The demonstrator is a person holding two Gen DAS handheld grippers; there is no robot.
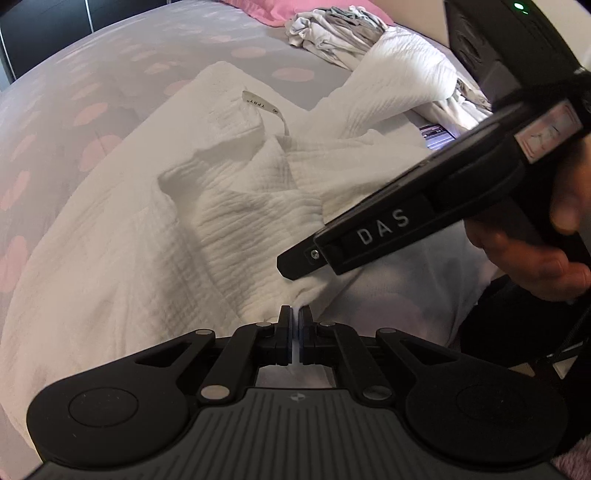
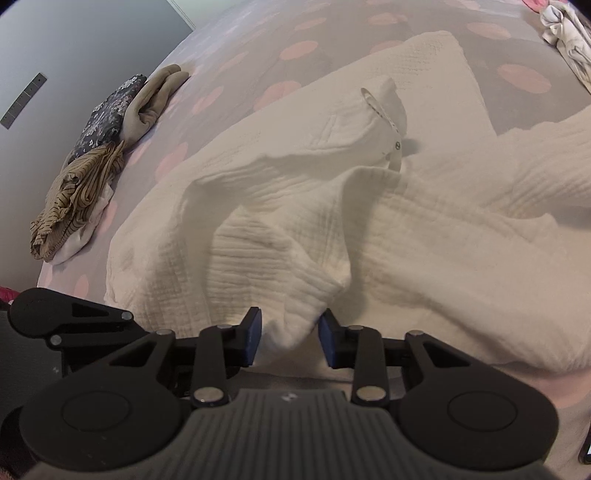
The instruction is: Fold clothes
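Note:
A white crinkled garment (image 1: 236,206) lies rumpled on the bed, its neck label (image 1: 258,105) facing up. My left gripper (image 1: 295,314) is shut on the garment's near edge, and a thin strip of cloth shows between the pads. The right gripper (image 1: 291,271) comes in from the right, held by a hand (image 1: 535,266), with its tip down on the cloth just beyond the left one. In the right wrist view the garment (image 2: 369,229) sends a rounded fold between the right gripper's (image 2: 290,328) blue pads (image 2: 255,330). The jaws stand partly apart, and the fold does not look squeezed.
The bedspread (image 1: 110,74) is grey with pink dots. A heap of pale crumpled clothes (image 1: 332,29) lies at the far side by a pink pillow (image 1: 266,11). Folded clothes, floral, beige and striped (image 2: 103,147), sit at the bed's left edge. A grey wall (image 2: 74,44) stands beyond.

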